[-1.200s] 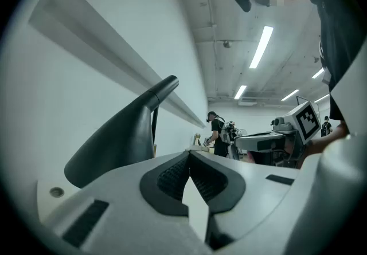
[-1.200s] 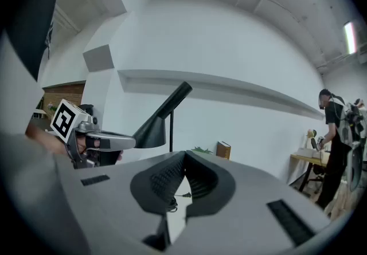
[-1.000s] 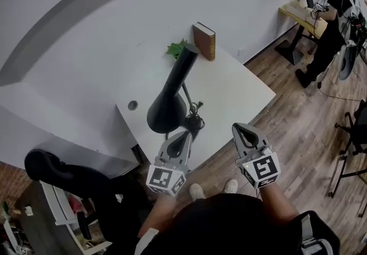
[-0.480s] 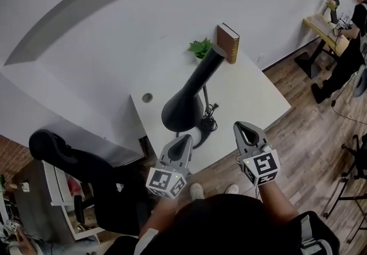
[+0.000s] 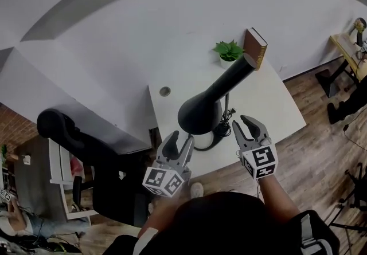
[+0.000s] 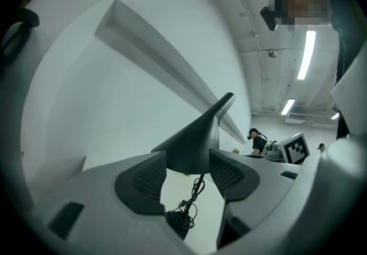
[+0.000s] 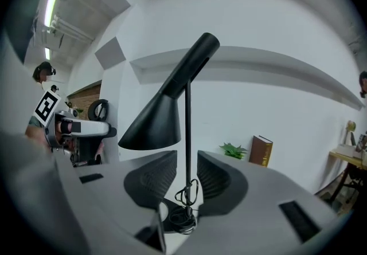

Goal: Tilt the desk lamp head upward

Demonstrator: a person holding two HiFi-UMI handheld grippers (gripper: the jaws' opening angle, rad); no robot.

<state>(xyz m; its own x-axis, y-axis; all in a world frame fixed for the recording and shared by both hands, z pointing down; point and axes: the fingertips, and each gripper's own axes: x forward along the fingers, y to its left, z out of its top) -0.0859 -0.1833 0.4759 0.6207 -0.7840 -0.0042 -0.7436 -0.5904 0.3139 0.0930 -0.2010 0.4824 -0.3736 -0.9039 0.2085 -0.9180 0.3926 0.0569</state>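
Two grippers wait on the near side of the lamp. The left gripper (image 5: 180, 138), jaws opening wide with nothing between the pads, sits just short of the lamp head (image 5: 213, 98) at its wide mouth, and is the nearer of the two. The head's long axis climbs from that mouth, near-left, to its narrow tail, far-right above the desk (image 5: 275, 99). The right gripper (image 5: 250, 124), jaws opening less far and empty, faces the stem (image 7: 187, 133). The office chair (image 5: 69, 136) left of the lamp and the plant (image 5: 229, 50) and book (image 5: 254, 47) beyond its tail look clear of an upward tilt.
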